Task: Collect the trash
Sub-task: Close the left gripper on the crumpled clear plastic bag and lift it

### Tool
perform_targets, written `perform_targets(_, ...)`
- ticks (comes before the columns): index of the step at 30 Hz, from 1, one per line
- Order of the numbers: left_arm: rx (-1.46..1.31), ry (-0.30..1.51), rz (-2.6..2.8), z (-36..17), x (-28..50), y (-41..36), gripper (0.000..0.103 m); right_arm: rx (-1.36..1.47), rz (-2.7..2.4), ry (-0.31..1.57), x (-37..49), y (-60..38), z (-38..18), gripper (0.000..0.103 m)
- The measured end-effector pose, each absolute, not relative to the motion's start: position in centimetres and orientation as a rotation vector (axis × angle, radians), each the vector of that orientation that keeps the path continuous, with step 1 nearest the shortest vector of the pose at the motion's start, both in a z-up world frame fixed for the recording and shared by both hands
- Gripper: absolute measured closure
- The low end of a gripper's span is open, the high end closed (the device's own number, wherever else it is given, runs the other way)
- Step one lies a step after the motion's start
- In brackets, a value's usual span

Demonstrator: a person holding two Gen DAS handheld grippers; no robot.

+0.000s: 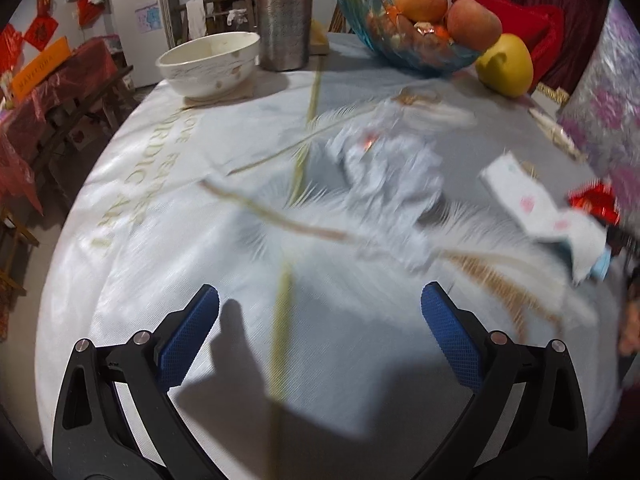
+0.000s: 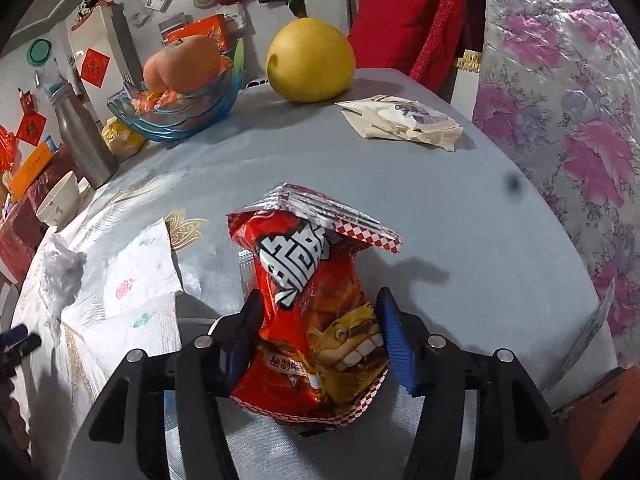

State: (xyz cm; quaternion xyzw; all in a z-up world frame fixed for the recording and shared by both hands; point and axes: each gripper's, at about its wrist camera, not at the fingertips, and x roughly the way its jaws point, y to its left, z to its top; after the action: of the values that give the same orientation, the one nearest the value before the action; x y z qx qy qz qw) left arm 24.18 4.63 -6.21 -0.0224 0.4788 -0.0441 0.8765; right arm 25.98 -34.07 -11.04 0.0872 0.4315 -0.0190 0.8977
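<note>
A red snack bag (image 2: 308, 320) stands upright between the blue pads of my right gripper (image 2: 319, 296), which is shut on its lower half. Its silver torn top folds over above the fingers. My left gripper (image 1: 320, 292) is open over the pale tablecloth (image 1: 168, 264) with nothing between its fingers. Ahead of it, blurred, lie crumpled clear plastic (image 1: 384, 168) and a white printed napkin (image 1: 532, 208). The right wrist view shows that napkin (image 2: 140, 276) and plastic (image 2: 64, 276) left of the bag. A flattened beige wrapper (image 2: 400, 120) lies further back.
A blue glass fruit bowl (image 1: 404, 40) with apples, a yellow pomelo (image 2: 310, 66), a steel bottle (image 1: 284, 12) and a white bowl (image 1: 208, 64) stand along the table's far side. A floral plastic cover (image 2: 580, 120) hangs at the right. Chairs and a red-covered table stand at the left.
</note>
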Motion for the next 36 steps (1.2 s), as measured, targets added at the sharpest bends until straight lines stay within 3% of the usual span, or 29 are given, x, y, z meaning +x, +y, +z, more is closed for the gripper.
perform_targets(11,-0.006,1.022,-0.057,-7.0,30.7,0.3,0.006,0.170,-0.033,0.897,26.0,-33.9,-11.0,0.041)
perform_targets(34,0.028,0.974,-0.045,-7.5,30.7,0.2,0.006,0.151,-0.032,0.903,26.1,-33.5,-11.1,0.037)
perform_targets(35,0.018,0.965,-0.050,-7.3,30.6,0.3,0.010,0.151,-0.031,0.903,26.1,-33.5,-11.1,0.037)
perform_targets(36,-0.004,0.928,-0.071,-6.9,30.2,0.5,0.025,0.152,-0.031,0.903,26.1,-33.5,-11.1,0.037)
